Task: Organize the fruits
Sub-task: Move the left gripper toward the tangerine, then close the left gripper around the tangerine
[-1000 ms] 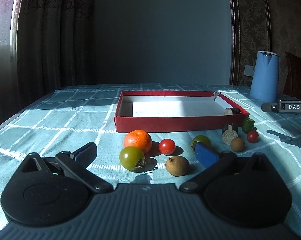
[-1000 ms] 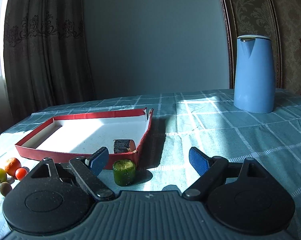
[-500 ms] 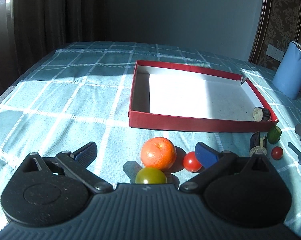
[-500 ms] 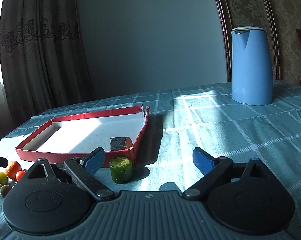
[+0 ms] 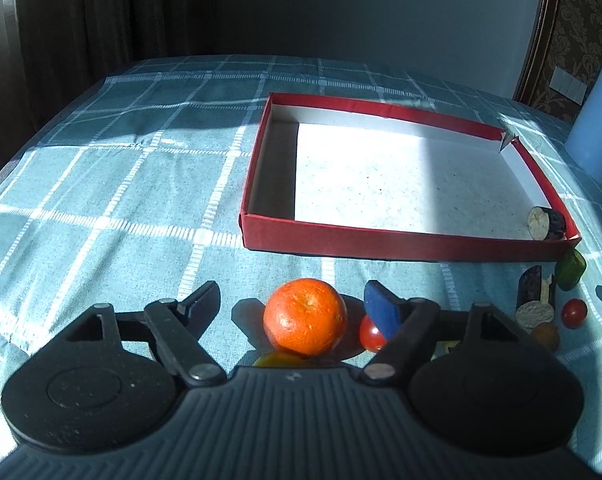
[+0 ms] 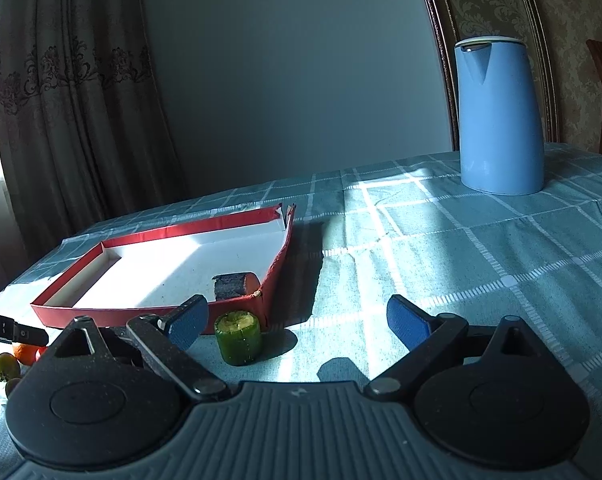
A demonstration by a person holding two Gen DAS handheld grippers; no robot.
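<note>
An orange (image 5: 305,317) lies on the checked cloth between the fingers of my open left gripper (image 5: 291,304), apart from both pads. A red cherry tomato (image 5: 371,334) sits behind the right finger, and a green tomato (image 5: 281,359) peeks out below the orange. The red box (image 5: 381,240) stands beyond, with a dark vegetable piece (image 5: 545,222) in its near right corner. My right gripper (image 6: 297,322) is open and empty, with a green cucumber piece (image 6: 238,337) just ahead by the box corner (image 6: 273,280).
A blue kettle (image 6: 499,116) stands at the back right. Right of the orange lie a dark eggplant piece (image 5: 535,304), a green piece (image 5: 570,269), a small red tomato (image 5: 574,312) and a brown fruit (image 5: 545,335). The left gripper's tip (image 6: 13,330) shows in the right view.
My left gripper has moved forward and down so that the orange now lies between its fingers. My right gripper has crept slightly closer to the cucumber piece.
</note>
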